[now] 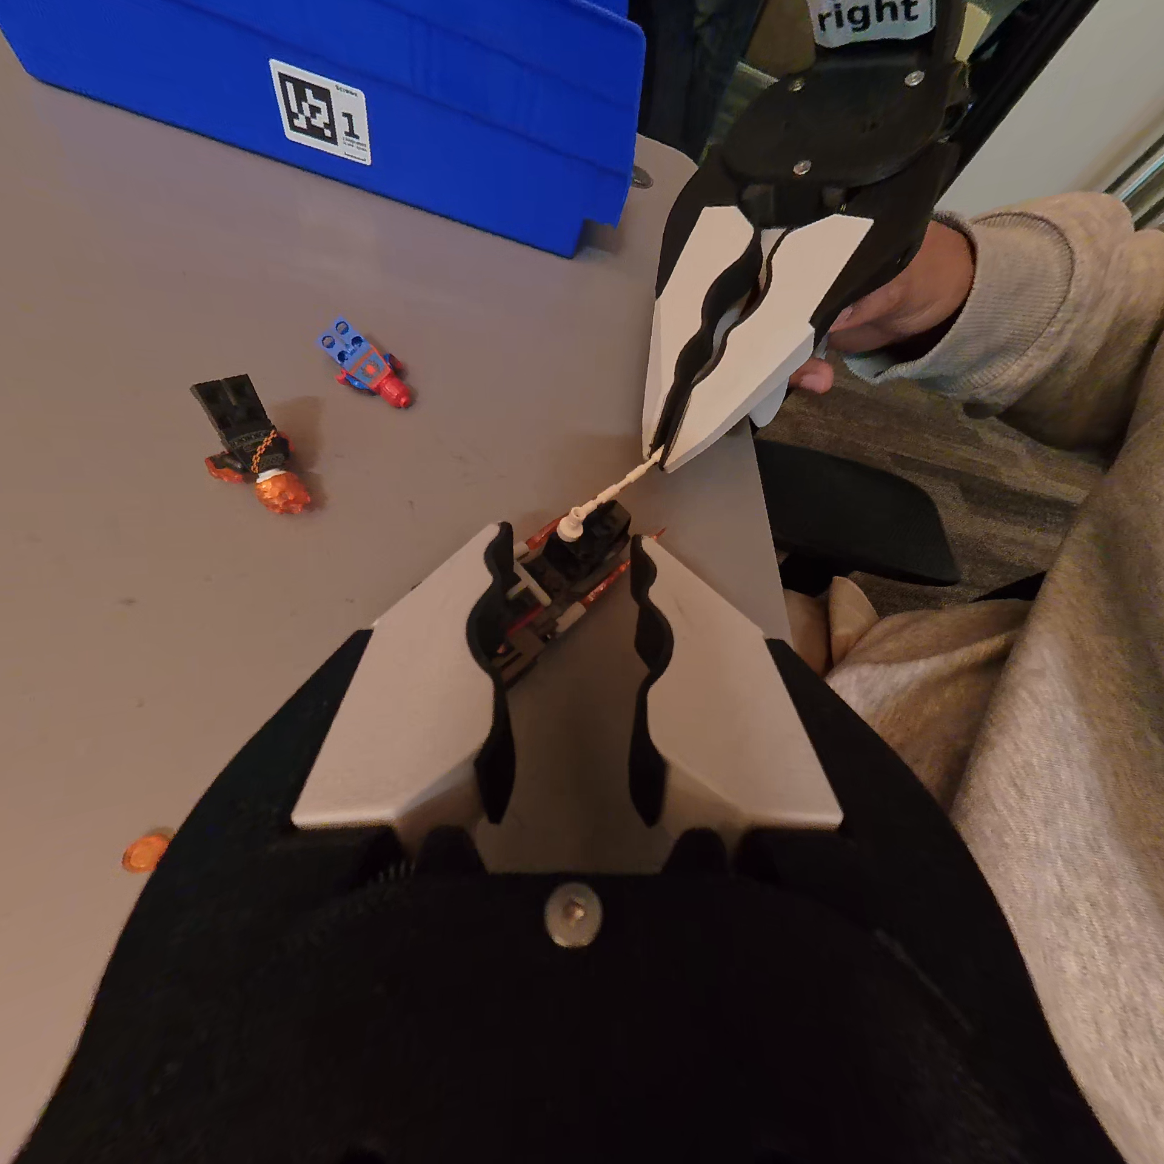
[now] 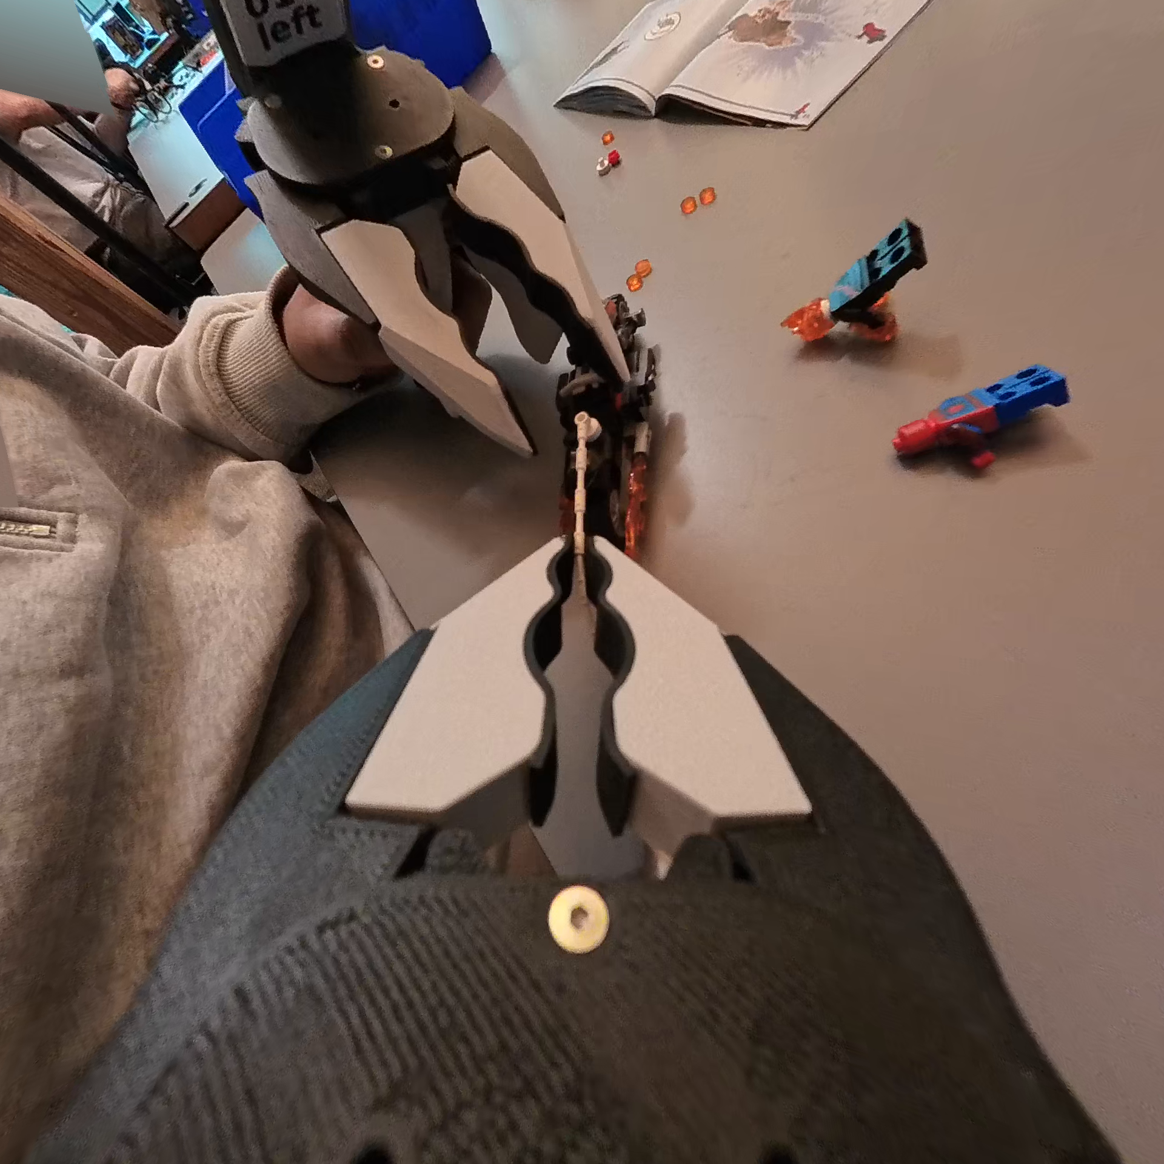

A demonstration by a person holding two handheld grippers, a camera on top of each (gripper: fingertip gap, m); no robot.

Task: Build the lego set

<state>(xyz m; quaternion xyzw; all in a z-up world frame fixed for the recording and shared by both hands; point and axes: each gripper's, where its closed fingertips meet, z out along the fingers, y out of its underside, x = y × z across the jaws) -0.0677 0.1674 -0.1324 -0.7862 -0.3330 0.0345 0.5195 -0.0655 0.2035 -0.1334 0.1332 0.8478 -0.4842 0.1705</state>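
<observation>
- Black-and-flame lego motorcycle (image 2: 620, 441): largely assembled, lying near the surface (image 2: 819, 630) edge, between the left gripper's (image 1: 570, 554) wide jaws.
- White chain piece (image 2: 582, 479): pinched in the right gripper's (image 2: 577, 547) closed jaws, its end at the bike; attachment apparently unfinished.
- Two minifigures, flame-headed (image 1: 252, 441) and red-blue (image 1: 365, 362): built, lying apart.
- Orange studs (image 2: 698, 200): loose, seemingly unplaced.
- Instruction booklet (image 2: 743, 57): open.

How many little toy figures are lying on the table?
2: a black figure with an orange flame head, and a blue-and-red figure nearer the right gripper's camera. Others may be hidden.
</observation>
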